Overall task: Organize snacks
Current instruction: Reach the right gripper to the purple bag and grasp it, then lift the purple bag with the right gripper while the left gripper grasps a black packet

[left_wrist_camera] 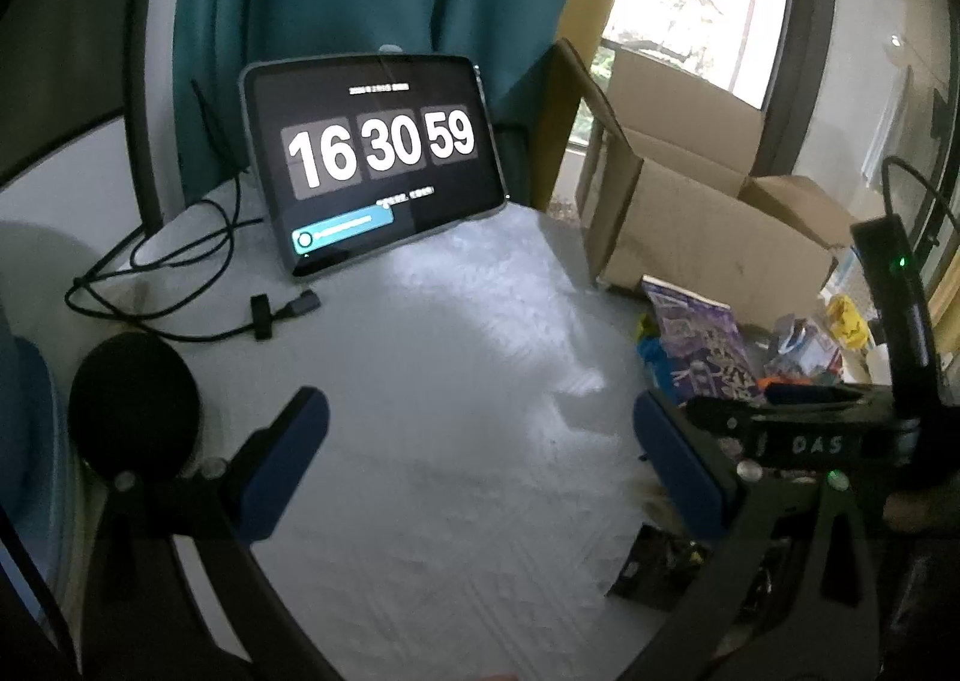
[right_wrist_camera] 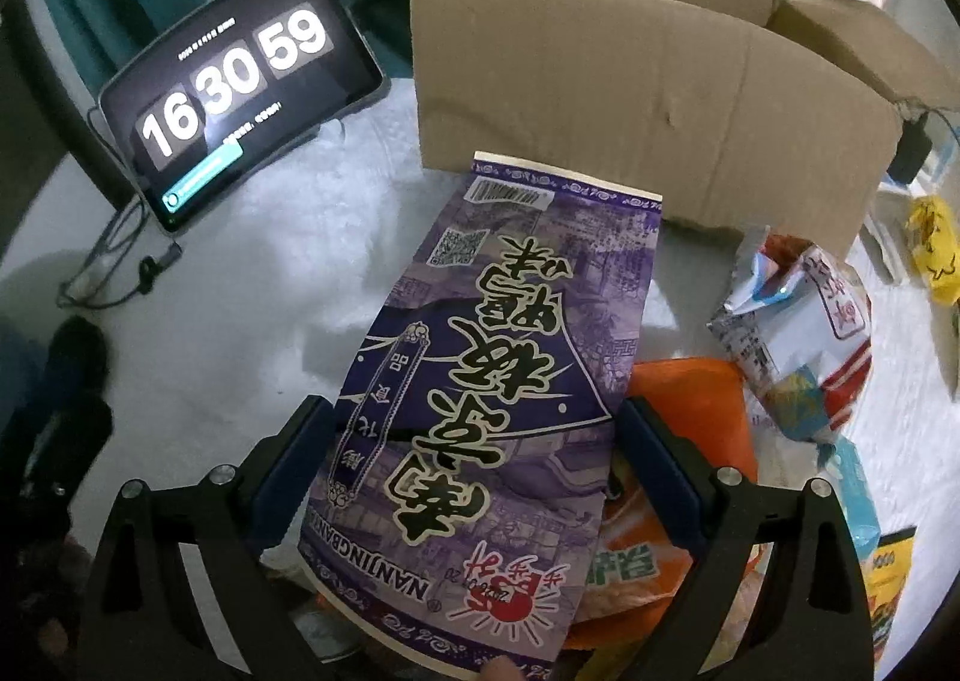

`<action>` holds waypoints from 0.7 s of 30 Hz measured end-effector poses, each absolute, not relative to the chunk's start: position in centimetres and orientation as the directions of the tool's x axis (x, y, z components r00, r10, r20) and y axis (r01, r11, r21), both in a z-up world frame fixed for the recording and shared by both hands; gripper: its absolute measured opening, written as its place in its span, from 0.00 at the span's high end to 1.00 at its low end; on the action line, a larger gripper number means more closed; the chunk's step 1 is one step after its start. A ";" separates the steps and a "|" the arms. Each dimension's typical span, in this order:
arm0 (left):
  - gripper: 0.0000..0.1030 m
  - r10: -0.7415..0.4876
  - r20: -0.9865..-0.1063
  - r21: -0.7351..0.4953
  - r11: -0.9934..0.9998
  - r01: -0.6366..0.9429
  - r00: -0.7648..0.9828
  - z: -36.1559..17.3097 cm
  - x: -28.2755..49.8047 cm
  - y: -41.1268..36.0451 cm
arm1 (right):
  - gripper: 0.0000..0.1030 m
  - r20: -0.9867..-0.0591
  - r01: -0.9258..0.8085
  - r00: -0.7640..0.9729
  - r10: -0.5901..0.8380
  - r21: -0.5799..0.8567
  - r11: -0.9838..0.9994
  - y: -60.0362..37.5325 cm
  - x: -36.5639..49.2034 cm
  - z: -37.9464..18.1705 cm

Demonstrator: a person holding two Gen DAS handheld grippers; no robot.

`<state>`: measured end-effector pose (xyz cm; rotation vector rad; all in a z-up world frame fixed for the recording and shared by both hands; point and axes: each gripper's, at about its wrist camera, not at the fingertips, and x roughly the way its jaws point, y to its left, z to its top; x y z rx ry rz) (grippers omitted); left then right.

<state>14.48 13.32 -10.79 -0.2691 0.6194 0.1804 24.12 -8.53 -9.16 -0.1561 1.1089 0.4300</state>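
Observation:
A purple snack bag (right_wrist_camera: 480, 357) with large white characters lies lengthwise between my right gripper's (right_wrist_camera: 474, 411) blue pads (right_wrist_camera: 300, 453), which press on both its side edges. Its far end points at an open cardboard box (right_wrist_camera: 648, 99). In the left wrist view the same purple bag (left_wrist_camera: 702, 345) sticks up over the right gripper's black body (left_wrist_camera: 798, 441). Under and beside it lie an orange bag (right_wrist_camera: 690, 411), a white and red bag (right_wrist_camera: 798, 333) and a yellow packet (right_wrist_camera: 888, 579). My left gripper (left_wrist_camera: 480, 405) hangs open over the bare white tabletop (left_wrist_camera: 456, 441), with nothing between its fingers.
A tablet (left_wrist_camera: 372, 159) showing 16:30:59 leans against a teal curtain at the back, with a black cable (left_wrist_camera: 168, 297) coiled beside it. A round black object (left_wrist_camera: 132, 411) sits at the left. A dark packet (left_wrist_camera: 654, 567) lies near the left gripper's right finger. A yellow bag (right_wrist_camera: 933, 249) lies far right.

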 end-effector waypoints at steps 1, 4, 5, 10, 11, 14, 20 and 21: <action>0.00 0.086 -0.593 -0.193 0.950 -0.245 0.801 -10.8 14.4 13.3 | 0.09 -0.891 -0.418 0.377 0.254 0.081 0.905 -8.6 24.0 -9.2; 0.00 0.082 -0.593 -0.191 0.952 -0.238 0.801 -10.6 14.1 13.0 | 0.21 -0.890 -0.430 0.381 0.251 0.070 0.900 -8.5 23.7 -9.3; 0.00 0.079 -0.593 -0.190 0.953 -0.235 0.801 -10.5 14.0 12.8 | 0.24 -0.889 -0.431 0.386 0.247 0.063 0.900 -8.7 23.6 -9.4; 0.00 0.033 -0.598 -0.199 0.962 -0.188 0.801 -9.9 13.3 11.8 | 0.46 -0.874 -0.418 0.413 0.256 0.068 0.906 -9.7 23.2 -8.7; 0.00 0.022 -0.601 -0.202 0.963 -0.178 0.799 -9.8 13.3 11.5 | 0.46 -0.866 -0.412 0.424 0.266 0.077 0.908 -10.1 23.0 -8.2; 0.00 -0.019 -0.610 -0.215 0.966 -0.142 0.792 -9.7 13.1 10.3 | 0.47 -0.833 -0.396 0.469 0.294 0.100 0.913 -11.0 22.1 -6.3; 0.00 -0.138 -0.670 -0.227 0.974 -0.024 0.729 -10.6 13.5 6.4 | 0.47 -0.757 -0.386 0.549 0.355 0.148 0.911 -14.0 20.2 -2.7; 0.00 -0.154 -0.685 -0.228 0.974 -0.009 0.713 -10.9 13.6 5.8 | 0.47 -0.743 -0.388 0.559 0.367 0.157 0.908 -14.5 19.8 -2.2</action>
